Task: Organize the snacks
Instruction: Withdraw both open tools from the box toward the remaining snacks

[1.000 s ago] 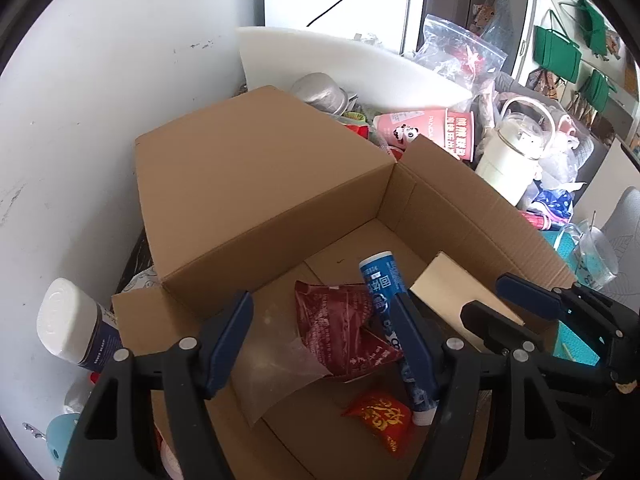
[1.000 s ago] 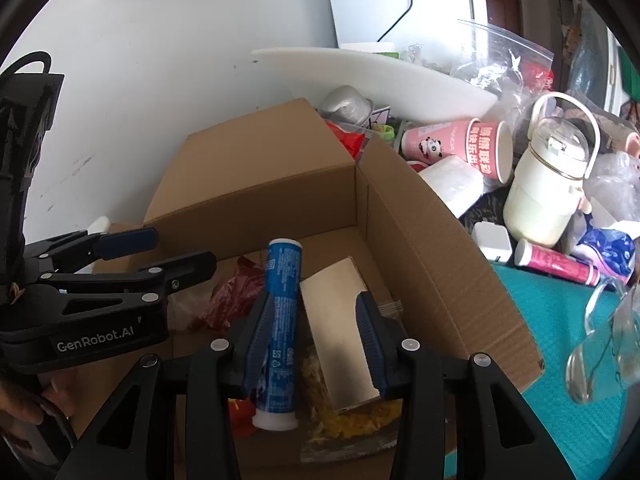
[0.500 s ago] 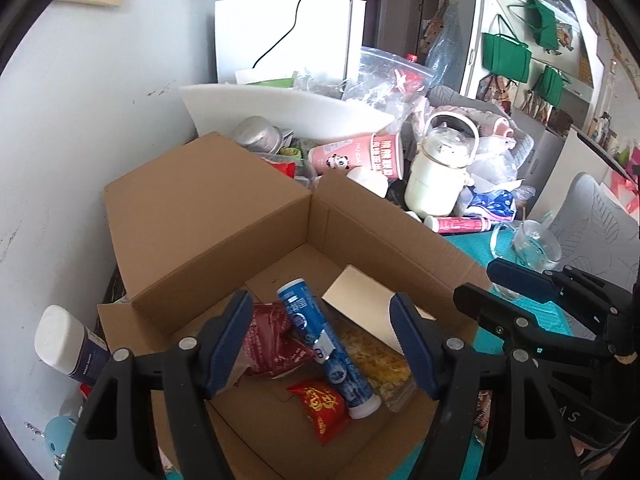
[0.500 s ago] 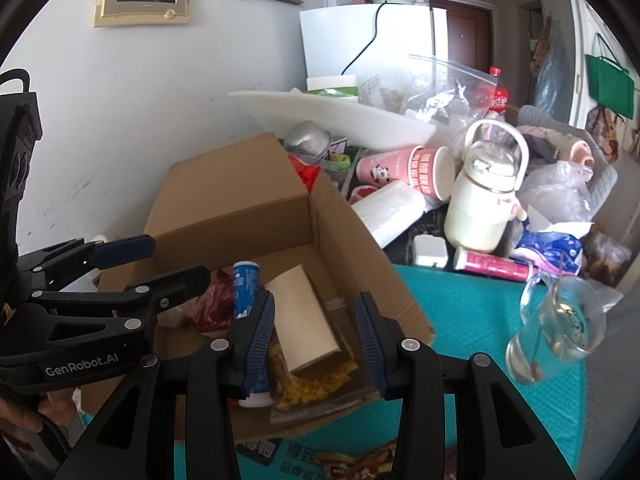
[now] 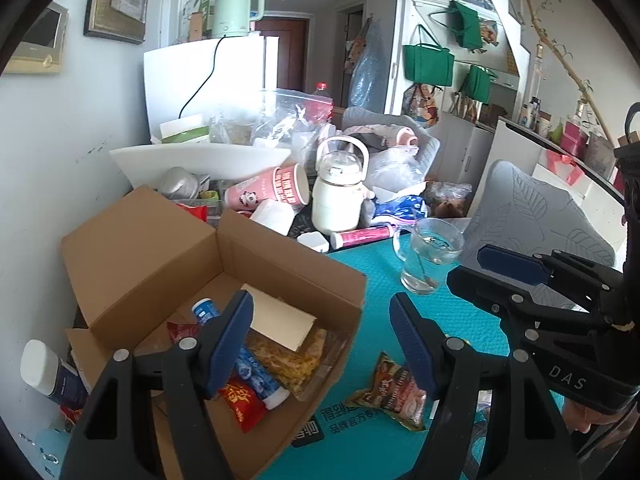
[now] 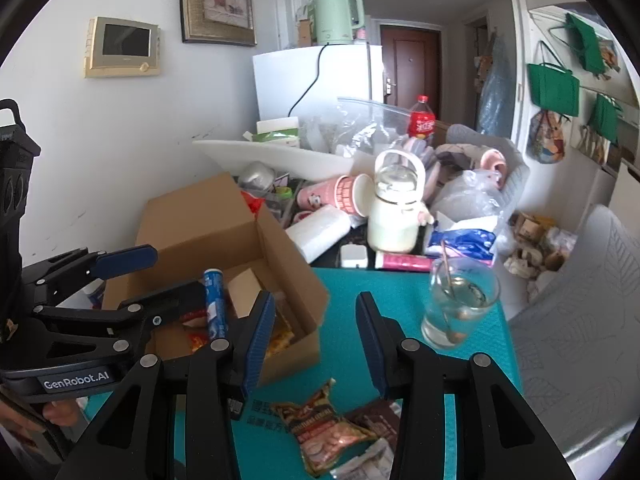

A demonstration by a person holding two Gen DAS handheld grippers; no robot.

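While you are holding both grippers above the teal surface (image 6: pixel 400 292), neither one is carrying anything. Your left gripper (image 5: pixel 320 340) is standing about half open, one finger over the box and the other over bare mat. Your right gripper (image 6: pixel 316 344) is sitting narrower, with only mat showing between its fingers.

Most of the snacks are already lying in the cardboard box (image 5: pixel 280 264): a blue tube (image 5: pixel 240 360) running across the middle, a red packet (image 5: pixel 240 402) at its near end, and a clear bag of yellow crisps (image 5: pixel 296 360) under a pale card (image 5: pixel 276 316). They are lying flat and loose, which looks like the result of dropping them in from above.

Still waiting outside is a brown snack packet (image 6: pixel 320 428), lying flat on the mat just in front of the box's near corner, with a darker wrapper (image 6: pixel 376 412) just beside it. That packet is sitting closest to your right fingers, so it is probably the next pick.

For room, you are working with an open strip of mat between the box's right wall and the glass mug (image 6: pixel 460 304), which is holding water and a spoon. The mug is standing near the right edge, so a wide swing risks tipping it. Clutter is crowding the far edge, and the box's tall back flap (image 6: pixel 192 216) is blocking approach from the wall side.
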